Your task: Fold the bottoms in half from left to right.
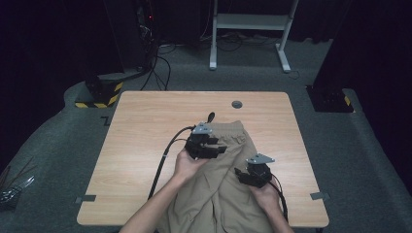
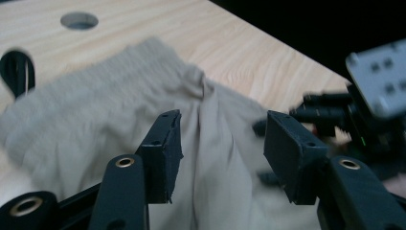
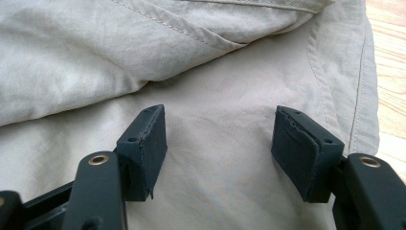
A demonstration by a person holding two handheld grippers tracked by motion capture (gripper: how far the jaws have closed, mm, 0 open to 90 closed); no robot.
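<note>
I see beige shorts point(image 1: 228, 170) lying flat on the wooden counter point(image 1: 145, 145), right of its centre. Their gathered elastic waistband point(image 1: 233, 128) points to the far side, and the legs run toward the near edge and hang over it. The thin cloth is rumpled, with soft folds and stitched seams across it.
</note>
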